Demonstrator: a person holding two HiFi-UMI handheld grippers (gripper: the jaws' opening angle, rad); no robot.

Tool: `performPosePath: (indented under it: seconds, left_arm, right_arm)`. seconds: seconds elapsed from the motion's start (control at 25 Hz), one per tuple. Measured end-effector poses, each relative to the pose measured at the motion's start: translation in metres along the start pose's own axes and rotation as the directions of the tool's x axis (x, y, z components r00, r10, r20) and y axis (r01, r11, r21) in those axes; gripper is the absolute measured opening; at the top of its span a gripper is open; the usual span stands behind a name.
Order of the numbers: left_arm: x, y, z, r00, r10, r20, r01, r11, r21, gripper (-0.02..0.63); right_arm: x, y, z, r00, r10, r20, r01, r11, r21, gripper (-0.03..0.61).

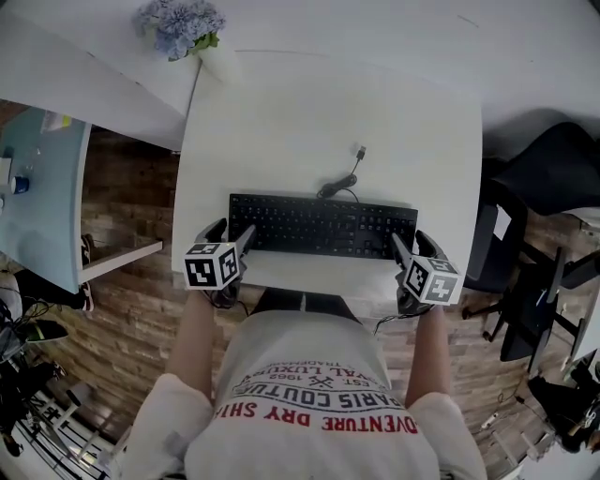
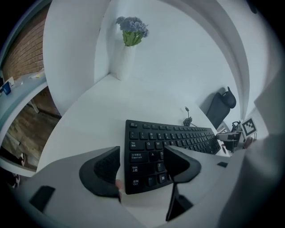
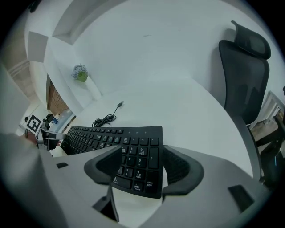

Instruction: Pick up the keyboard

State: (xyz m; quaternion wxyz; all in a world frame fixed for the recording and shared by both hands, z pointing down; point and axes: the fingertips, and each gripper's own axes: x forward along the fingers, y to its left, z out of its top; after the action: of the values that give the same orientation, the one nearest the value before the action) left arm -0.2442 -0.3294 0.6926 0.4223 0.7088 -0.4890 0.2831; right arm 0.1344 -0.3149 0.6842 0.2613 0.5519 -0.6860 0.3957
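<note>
Head view: black keyboard [image 1: 323, 225] lies flat near the front edge of the white table [image 1: 281, 122], its cable [image 1: 339, 183] coiled behind it. Left gripper [image 1: 232, 232] sits at its left end, right gripper [image 1: 412, 246] at its right end.

Left gripper view: left gripper [image 2: 141, 153] jaws spread wide, astride the keyboard's [image 2: 178, 138] left end, pads not pressing.

Right gripper view: right gripper [image 3: 142, 151] jaws wide apart, keyboard's [image 3: 102, 136] number-pad end between them, unclamped.

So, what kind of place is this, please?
Probably an office or home workroom: a black keyboard with its cable lies on a white desk, an office chair stands beside the desk, and flowers sit at the far corner.
</note>
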Motion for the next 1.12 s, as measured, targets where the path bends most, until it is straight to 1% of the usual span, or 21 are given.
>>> performPosePath:
  seconds: [0.08,0.2,0.28,0.44,0.52,0.64,0.72,0.84,1.0,1.12]
  left_arm:
    - [0.005,0.002,-0.001,0.999,-0.017,-0.027,0.017,1.0,-0.01,0.298]
    - [0.01,-0.001,-0.001,0.997,-0.049,-0.062,0.049,0.999,-0.003,0.298]
    - [0.012,-0.002,-0.001,0.995,-0.056,-0.078,0.057,0.998,0.009,0.298]
    - [0.013,-0.001,0.0,0.994,-0.061,-0.088,0.061,0.998,0.0,0.296]
    - [0.013,0.0,0.0,0.992,-0.062,-0.114,0.064,0.998,0.009,0.296]
    - [0.014,0.001,0.0,0.983,-0.077,-0.164,0.082,0.996,0.025,0.296]
    - [0.014,0.002,0.0,0.98,-0.086,-0.182,0.093,0.995,0.03,0.295]
    - [0.014,0.002,0.001,0.981,-0.085,-0.174,0.091,0.995,0.033,0.293]
    - [0.015,0.003,0.001,0.988,-0.057,-0.143,0.061,0.998,0.024,0.29]
    - [0.014,0.002,-0.001,0.989,-0.04,-0.141,0.043,0.999,0.015,0.29]
  right_arm:
    - [0.005,-0.001,-0.002,1.0,0.004,-0.019,-0.003,1.0,0.019,0.278]
    - [0.011,-0.001,-0.007,0.998,0.013,-0.061,-0.012,1.0,0.012,0.278]
    - [0.013,-0.002,-0.008,0.997,0.021,-0.072,-0.02,1.0,0.017,0.278]
    - [0.015,-0.003,-0.006,0.995,0.044,-0.087,-0.042,0.999,0.034,0.278]
    - [0.016,-0.003,-0.005,0.992,0.059,-0.109,-0.055,0.998,0.04,0.278]
    - [0.021,-0.002,-0.01,0.985,0.101,-0.14,-0.095,0.995,0.043,0.281]
    - [0.022,0.0,-0.008,0.985,0.112,-0.128,-0.108,0.993,0.039,0.282]
    - [0.02,-0.001,-0.008,0.992,0.097,-0.082,-0.094,0.995,0.038,0.282]
    - [0.018,-0.001,-0.007,0.994,0.093,-0.056,-0.091,0.995,0.034,0.282]
    - [0.017,-0.002,-0.009,0.996,0.081,-0.038,-0.08,0.996,0.032,0.282]
